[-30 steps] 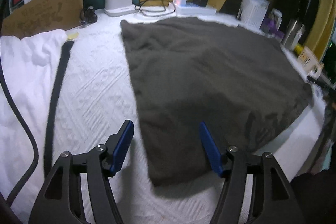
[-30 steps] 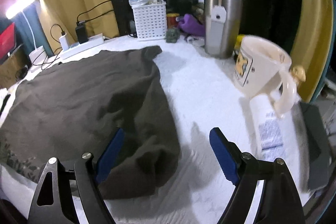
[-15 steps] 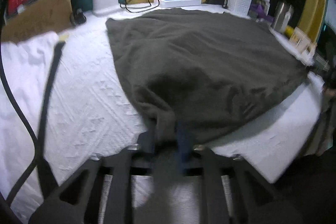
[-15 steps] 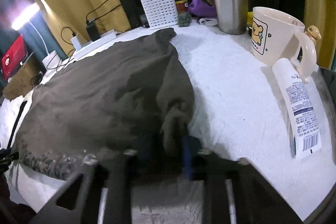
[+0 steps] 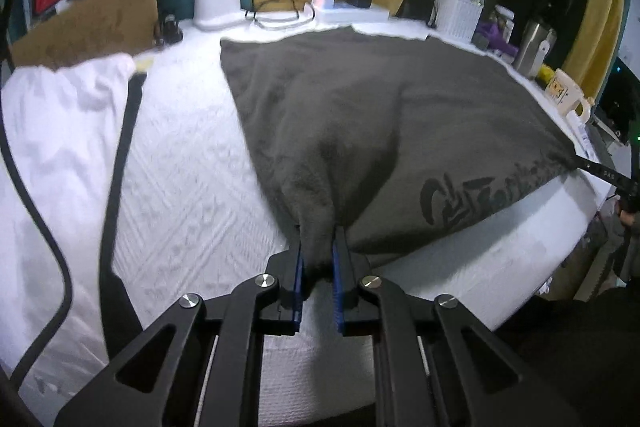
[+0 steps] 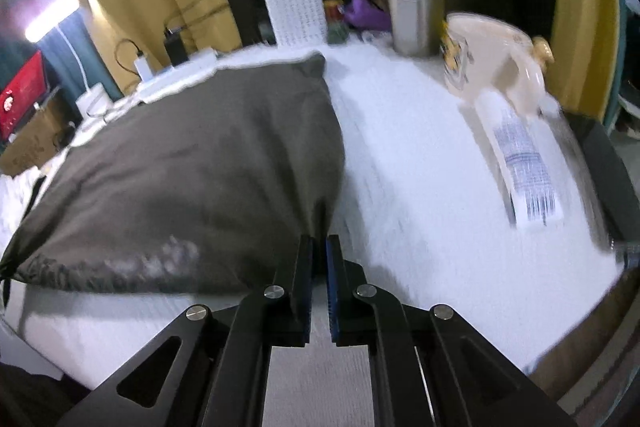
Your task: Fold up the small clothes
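Observation:
A dark grey-brown garment (image 5: 380, 115) with a dark printed logo near its front hem lies spread on the white textured table cover (image 5: 188, 187). My left gripper (image 5: 318, 247) is shut on the garment's near left corner, the cloth bunched between its blue pads. In the right wrist view the same garment (image 6: 192, 171) fills the left half, and my right gripper (image 6: 319, 251) is shut on its near right corner. Both pinched corners are lifted slightly off the cover, pulling ridges into the cloth. The right gripper's tip (image 5: 600, 169) also shows at the far right of the left wrist view.
A white cloth (image 5: 52, 131) and a black strap (image 5: 124, 155) lie at the left. A power strip (image 5: 348, 13), a white basket (image 5: 460, 13), a steel tumbler (image 6: 412, 15), a cream mug (image 6: 496, 59) and a white tube (image 6: 524, 163) line the back and right edges.
Both grippers went from wide open over the garment's near corners to shut on them. The corners have since been drawn up and toward the cameras, bunching the cloth.

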Demonstrator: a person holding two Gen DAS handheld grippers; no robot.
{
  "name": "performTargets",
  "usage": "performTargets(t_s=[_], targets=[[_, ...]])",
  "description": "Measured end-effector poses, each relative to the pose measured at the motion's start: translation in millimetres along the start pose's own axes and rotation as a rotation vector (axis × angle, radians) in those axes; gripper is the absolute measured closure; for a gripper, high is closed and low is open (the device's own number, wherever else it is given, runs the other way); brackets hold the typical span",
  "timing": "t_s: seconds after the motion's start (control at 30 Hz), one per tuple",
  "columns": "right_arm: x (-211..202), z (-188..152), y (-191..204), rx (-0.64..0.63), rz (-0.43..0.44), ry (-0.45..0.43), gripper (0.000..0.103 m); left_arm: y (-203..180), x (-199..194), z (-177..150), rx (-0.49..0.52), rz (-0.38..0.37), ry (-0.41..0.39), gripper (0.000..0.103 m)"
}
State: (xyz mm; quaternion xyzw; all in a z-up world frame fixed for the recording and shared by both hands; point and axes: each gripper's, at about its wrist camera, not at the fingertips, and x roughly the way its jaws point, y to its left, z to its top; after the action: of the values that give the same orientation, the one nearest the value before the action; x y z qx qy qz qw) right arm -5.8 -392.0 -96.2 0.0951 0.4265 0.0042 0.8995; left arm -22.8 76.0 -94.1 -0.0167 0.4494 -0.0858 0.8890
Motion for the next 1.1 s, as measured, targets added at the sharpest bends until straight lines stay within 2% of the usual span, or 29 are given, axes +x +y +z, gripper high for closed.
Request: performTargets(t_s=[0.13, 0.27, 0.3, 0.37, 0.4, 0.43, 0.5, 0.6, 0.67, 0.73, 0.83, 0.93, 1.0, 1.1], targets=[[-2, -7, -4, -0.003, -0.007, -0.012, 0.097, 6, 9, -4, -0.020, -0.001, 0.018, 0.093], [2, -4, 4, -0.075, -0.052, -0.018, 0.096, 9, 8, -6, -0.020, 0.001, 0.018, 0.093], [3, -4, 4, -0.086, -0.064, -0.022, 0.092, 10, 9, -7, -0.026, 0.001, 0.024, 0.093], [5, -1, 2, -0.094, -0.124, -0.033, 0.065, 11, 8, -9, -0.030, -0.001, 0.030, 0.093], [6, 0, -1, -0.092, -0.166, -0.037, 0.037, 10, 8, -8, -0.031, -0.001, 0.036, 0.092], [7, 1, -6, -0.081, -0.192, -0.038, 0.027, 9, 8, -7, -0.030, -0.001, 0.045, 0.092], [10, 5, -17, -0.050, -0.151, -0.022, 0.027, 8, 6, -4, -0.027, -0.018, 0.051, 0.090], [13, 11, -17, -0.068, -0.163, -0.022, 0.027, 11, -1, 1, -0.025, -0.037, 0.068, 0.089], [15, 17, -15, -0.077, -0.172, -0.017, 0.027, 14, -4, 3, -0.031, -0.021, 0.079, 0.087], [16, 22, -13, -0.083, -0.179, -0.015, 0.027, 21, -4, 1, -0.046, -0.013, 0.079, 0.081], [16, 29, -11, -0.087, -0.183, -0.014, 0.027, 29, -1, -3, -0.085, 0.001, 0.091, 0.067], [16, 39, -8, -0.090, -0.186, -0.020, 0.027, 33, -6, 3, -0.120, 0.036, 0.025, 0.060], [16, 47, -4, -0.104, -0.187, -0.022, 0.027, 34, -12, 10, -0.144, 0.064, -0.039, 0.049], [14, 58, 3, -0.126, -0.185, -0.038, 0.027, 35, -14, 24, -0.165, 0.067, -0.087, 0.046]])
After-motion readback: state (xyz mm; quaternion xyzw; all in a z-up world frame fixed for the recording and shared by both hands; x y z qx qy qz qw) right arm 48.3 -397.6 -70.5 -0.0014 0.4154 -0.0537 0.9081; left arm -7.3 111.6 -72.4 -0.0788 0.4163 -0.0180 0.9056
